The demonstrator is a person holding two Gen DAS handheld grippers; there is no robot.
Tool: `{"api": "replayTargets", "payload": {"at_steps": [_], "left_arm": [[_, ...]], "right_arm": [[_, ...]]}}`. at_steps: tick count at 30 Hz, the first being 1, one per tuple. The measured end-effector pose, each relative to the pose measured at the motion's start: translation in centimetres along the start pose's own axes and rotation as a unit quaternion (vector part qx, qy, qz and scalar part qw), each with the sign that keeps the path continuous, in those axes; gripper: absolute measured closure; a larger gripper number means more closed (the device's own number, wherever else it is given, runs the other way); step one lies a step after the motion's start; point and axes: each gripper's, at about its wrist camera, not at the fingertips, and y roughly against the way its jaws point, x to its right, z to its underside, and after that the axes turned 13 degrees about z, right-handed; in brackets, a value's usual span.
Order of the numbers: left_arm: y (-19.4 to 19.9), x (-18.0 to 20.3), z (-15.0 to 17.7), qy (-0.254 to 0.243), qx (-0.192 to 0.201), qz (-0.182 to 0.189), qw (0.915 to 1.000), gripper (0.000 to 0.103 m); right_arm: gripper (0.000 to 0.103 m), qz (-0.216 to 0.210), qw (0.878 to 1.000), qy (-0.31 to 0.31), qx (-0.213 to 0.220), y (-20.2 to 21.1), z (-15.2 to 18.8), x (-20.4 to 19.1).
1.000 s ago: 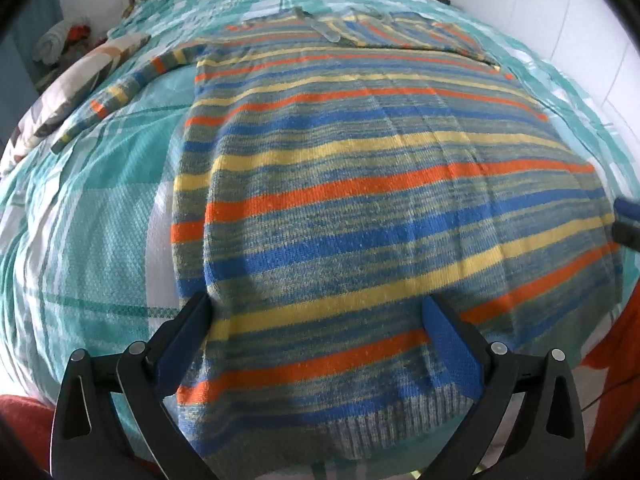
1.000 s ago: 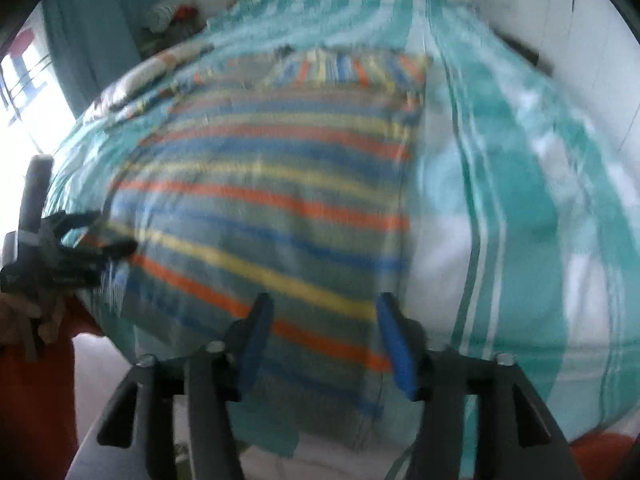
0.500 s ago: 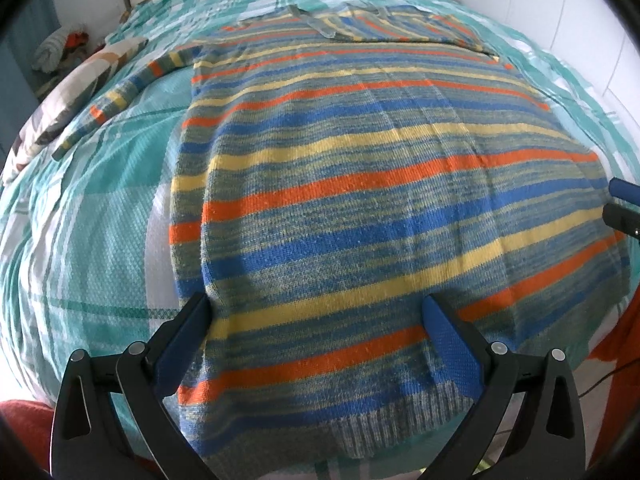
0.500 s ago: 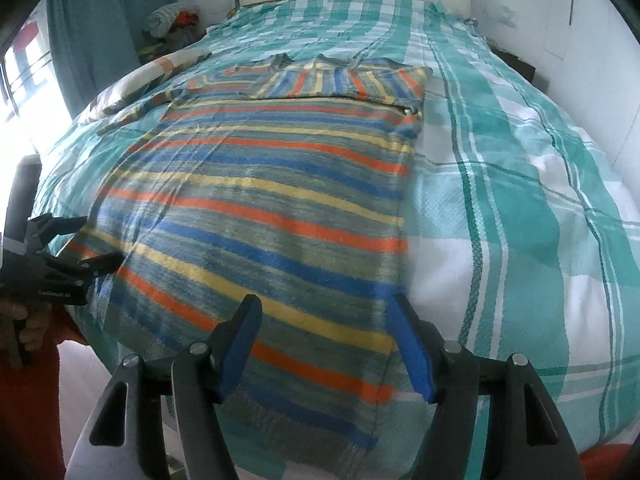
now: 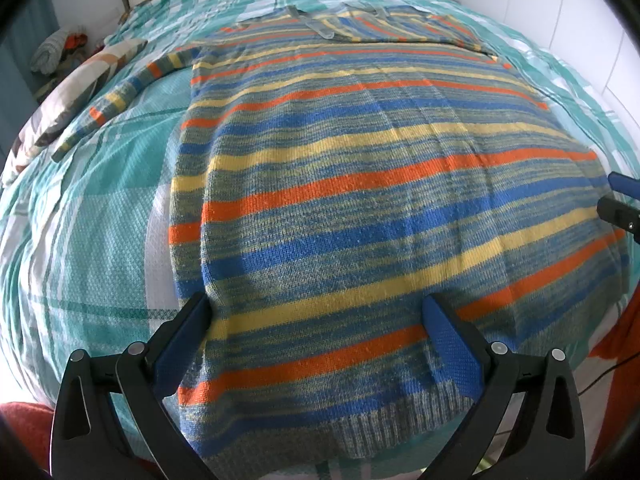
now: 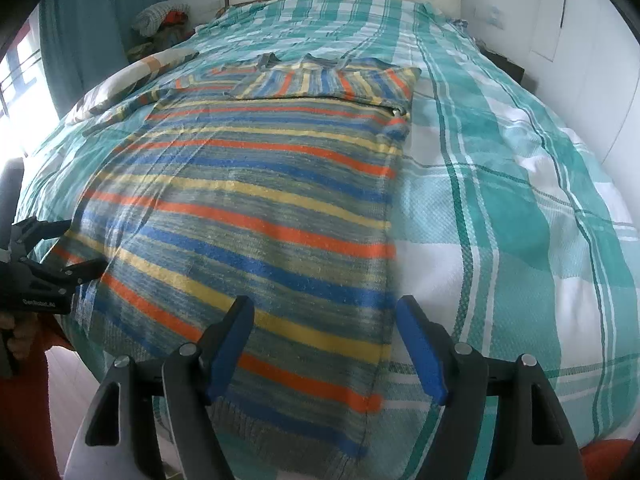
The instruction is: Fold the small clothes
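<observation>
A striped knit sweater (image 5: 360, 208) in blue, orange, yellow and grey lies flat on the bed, hem toward me; it also shows in the right wrist view (image 6: 260, 208). Its right sleeve (image 6: 328, 80) is folded across the chest. Its left sleeve (image 5: 120, 100) stretches out toward the pillow. My left gripper (image 5: 316, 320) is open and empty, above the hem's left part. My right gripper (image 6: 324, 324) is open and empty, above the hem's right corner. Each gripper shows at the edge of the other's view.
The bed has a teal and white checked cover (image 6: 500, 200). A patterned pillow (image 5: 76, 96) lies at the left edge, with bundled clothes (image 5: 56, 46) behind it. A white wall (image 6: 560, 60) runs along the right side. A teal curtain (image 6: 100, 20) hangs at the left.
The right gripper has moved right and steadied over the hem's right corner, and its jaws have opened wider. The left gripper has shifted only slightly. The sweater lies as before.
</observation>
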Motion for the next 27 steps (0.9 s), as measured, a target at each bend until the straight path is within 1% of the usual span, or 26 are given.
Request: {"api": "replayTargets", "payload": {"at_steps": [6,10,15,21,27], "left_arm": [[0.01,0.03,0.03,0.0,0.0,0.0,1.0,0.0],[0.02,0.03,0.05,0.0,0.0,0.0,1.0,0.0],[0.01,0.03,0.08,0.001,0.0,-0.001,1.0,0.0],[0.01,0.12,0.11,-0.001,0.002,-0.002,1.0,0.0],[0.0,0.11,0.18,-0.002,0.004,-0.003,1.0,0.0]], "right_arm": [[0.03,0.007,1.0,0.003,-0.003,-0.2,0.12,-0.1],[0.026,0.016,1.0,0.003,-0.001,-0.14,0.14,-0.13],[0.026,0.024,1.0,0.003,0.0,-0.11,0.14,-0.03],[0.026,0.056,0.998,0.006,0.002,-0.06,-0.01,0.01],[0.026,0.071,0.997,0.011,0.005,-0.03,-0.06,0.04]]}}
